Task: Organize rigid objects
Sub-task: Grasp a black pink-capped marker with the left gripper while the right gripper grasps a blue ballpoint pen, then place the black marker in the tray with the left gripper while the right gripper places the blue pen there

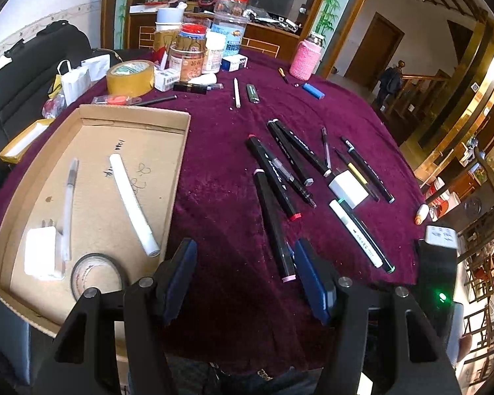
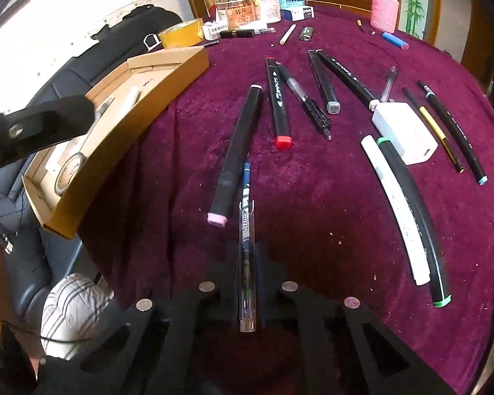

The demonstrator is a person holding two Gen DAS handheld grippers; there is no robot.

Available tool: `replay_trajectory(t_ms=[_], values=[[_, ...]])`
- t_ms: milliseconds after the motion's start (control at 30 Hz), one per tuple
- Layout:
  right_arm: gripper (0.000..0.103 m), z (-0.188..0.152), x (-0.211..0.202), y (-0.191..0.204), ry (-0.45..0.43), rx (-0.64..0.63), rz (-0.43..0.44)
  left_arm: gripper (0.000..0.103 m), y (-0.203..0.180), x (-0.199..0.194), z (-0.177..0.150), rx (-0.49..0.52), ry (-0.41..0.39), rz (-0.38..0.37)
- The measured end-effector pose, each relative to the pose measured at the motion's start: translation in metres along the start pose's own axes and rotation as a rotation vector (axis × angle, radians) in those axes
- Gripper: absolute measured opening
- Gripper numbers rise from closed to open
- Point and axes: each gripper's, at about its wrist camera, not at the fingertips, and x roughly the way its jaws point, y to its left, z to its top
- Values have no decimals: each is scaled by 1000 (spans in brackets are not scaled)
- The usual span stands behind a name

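A purple velvet tablecloth (image 1: 227, 177) is filling most of both views, and it is carrying the loose stationery that the sorting is evidently about. At the left of the left wrist view a shallow cardboard tray (image 1: 168, 177) is sitting open, already holding a white marker (image 1: 133, 204), a grey pen (image 1: 69, 204), a white charger block (image 1: 40, 256) and a roll of dark tape (image 1: 97, 275), so it is likely serving as the collecting place. Toward the centre and right, black markers such as the pink-capped marker (image 2: 238, 151) and the red-capped marker (image 2: 278, 102) are lying fanned out beside a white adapter (image 2: 403, 133), apparently waiting their turn. The left gripper (image 1: 245, 283) is hovering at the bottom centre with its blue pads wide apart and nothing between them. The right gripper (image 2: 247, 263) is clamping a clear-barrelled blue pen (image 2: 247, 230) lengthwise at the bottom centre of its view, seemingly lifted for carrying to the tray
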Motion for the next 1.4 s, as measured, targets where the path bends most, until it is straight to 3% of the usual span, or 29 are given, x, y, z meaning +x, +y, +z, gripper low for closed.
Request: replay_trajectory(t_ms=[333, 433, 667, 867, 967, 1100, 1200, 1400], values=[[9, -16, -17, -32, -27, 27, 4, 59, -33, 66, 9, 77, 116, -14], [9, -19, -16, -38, -36, 39, 23, 45, -41, 83, 11, 97, 146, -2], [9, -20, -17, -42, -45, 46, 61, 33, -54, 108, 18, 134, 168, 51], [9, -21, -17, -46, -51, 55, 79, 30, -55, 126, 19, 142, 196, 99], [9, -21, -17, -45, -52, 44, 75, 20, -58, 127, 18, 173, 175, 145], [9, -22, -17, -45, -52, 37, 74, 15, -51, 124, 17, 145, 169, 121], [9, -21, -17, -45, -51, 45, 75, 15, -41, 114, 19, 78, 172, 53], [9, -21, -28, -37, -79, 69, 82, 15, -25, 63, 16, -14, 98, -68]])
